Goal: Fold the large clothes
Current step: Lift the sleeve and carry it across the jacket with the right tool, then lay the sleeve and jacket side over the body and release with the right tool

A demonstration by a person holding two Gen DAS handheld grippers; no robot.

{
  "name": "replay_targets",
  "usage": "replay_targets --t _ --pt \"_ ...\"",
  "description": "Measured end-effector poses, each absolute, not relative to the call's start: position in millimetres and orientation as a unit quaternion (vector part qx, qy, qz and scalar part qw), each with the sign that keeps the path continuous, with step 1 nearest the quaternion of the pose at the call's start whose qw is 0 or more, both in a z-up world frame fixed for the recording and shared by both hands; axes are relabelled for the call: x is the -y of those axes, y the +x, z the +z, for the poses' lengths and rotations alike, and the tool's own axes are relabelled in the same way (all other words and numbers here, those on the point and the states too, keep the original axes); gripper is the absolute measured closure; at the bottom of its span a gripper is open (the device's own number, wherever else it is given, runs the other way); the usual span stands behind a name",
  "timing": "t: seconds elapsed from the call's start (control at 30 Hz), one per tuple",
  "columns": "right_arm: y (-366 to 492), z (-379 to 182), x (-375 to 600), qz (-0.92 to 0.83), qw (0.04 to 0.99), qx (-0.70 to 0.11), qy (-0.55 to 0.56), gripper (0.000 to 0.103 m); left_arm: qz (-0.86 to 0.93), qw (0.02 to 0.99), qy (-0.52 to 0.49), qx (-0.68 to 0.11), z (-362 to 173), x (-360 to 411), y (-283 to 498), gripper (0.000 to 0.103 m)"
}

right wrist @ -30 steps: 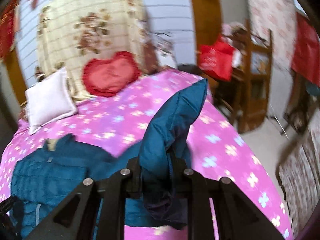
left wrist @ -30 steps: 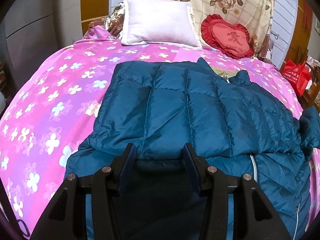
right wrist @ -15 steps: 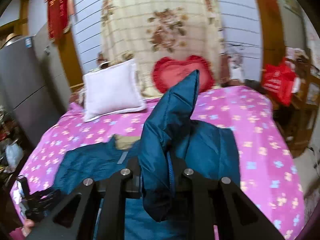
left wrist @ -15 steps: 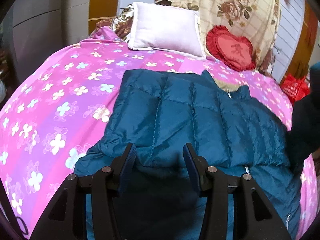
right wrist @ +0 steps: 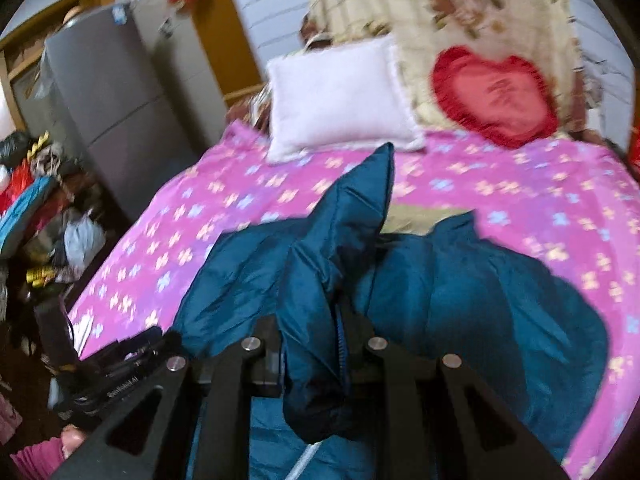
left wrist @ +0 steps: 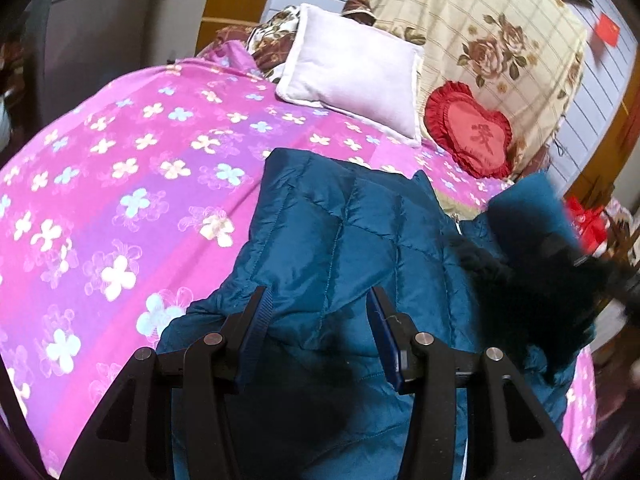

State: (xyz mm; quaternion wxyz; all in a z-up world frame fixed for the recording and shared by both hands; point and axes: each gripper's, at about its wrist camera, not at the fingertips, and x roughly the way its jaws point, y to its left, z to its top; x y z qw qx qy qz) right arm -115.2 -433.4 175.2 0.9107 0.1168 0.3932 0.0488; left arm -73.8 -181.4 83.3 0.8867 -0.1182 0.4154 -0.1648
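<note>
A teal quilted jacket [left wrist: 340,240] lies spread on the pink flowered bedcover [left wrist: 120,180]. My left gripper [left wrist: 320,320] sits at the jacket's near edge, its jaws part-way apart with a thick fold of jacket bulging between the pads. My right gripper [right wrist: 320,332] is shut on a teal jacket sleeve [right wrist: 352,208] that stands up in a peak between its fingers, above the jacket's body [right wrist: 480,300]. In the left wrist view, the right gripper [left wrist: 560,264] is a dark blur at the right with that sleeve. The left gripper [right wrist: 120,364] and a hand [right wrist: 72,440] show at the bottom left of the right wrist view.
A white pillow [left wrist: 356,72] and a red heart cushion [left wrist: 472,132] lean at the head of the bed. Left of the bed stand a grey fridge [right wrist: 108,92] and a pile of clutter [right wrist: 36,208]. A red bag [left wrist: 588,220] is at the far right.
My right gripper has swung the sleeve from the bed's right side leftward over the jacket's body. The left gripper has shifted a little and rolled, still on the same fold.
</note>
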Motion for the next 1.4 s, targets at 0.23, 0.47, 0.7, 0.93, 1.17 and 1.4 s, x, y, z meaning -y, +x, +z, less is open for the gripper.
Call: replay_targets --t 0.23,0.47,0.7,0.93,1.17,1.4 --pt "-75.1 101.2 390.5 0.066 0.886 -0.435 0.147 0.084 -0.157 0.885 -0.12 -0.422 78.4 178.6 -68.1 0.078" --pt "-60.4 65.0 373.6 0.072 0.87 -0.46 0.16 0.079 -0.143 0.887 -0.113 -0.424 74.9 177.3 -62.2 0.078" --pt "-79.3 91.7 386.2 0.109 0.868 -0.434 0.215 0.043 -0.156 0.888 -0.12 -0.416 77.9 177.9 -64.6 0.078" --pt "-129.1 128.1 415.8 0.107 0.887 -0.401 0.202 0.037 -0.23 0.873 -0.191 -0.385 92.5 174.0 -73.1 0.055" --pt "-208.8 139.6 484.2 0.039 0.901 -0.394 0.175 0.035 -0.278 0.856 -0.196 -0.39 98.0 201.6 -82.0 0.047" --pt "-282.6 135.7 557.0 -0.028 0.901 -0.378 0.213 0.03 -0.203 0.89 -0.064 -0.404 77.0 264.9 -88.3 0.047"
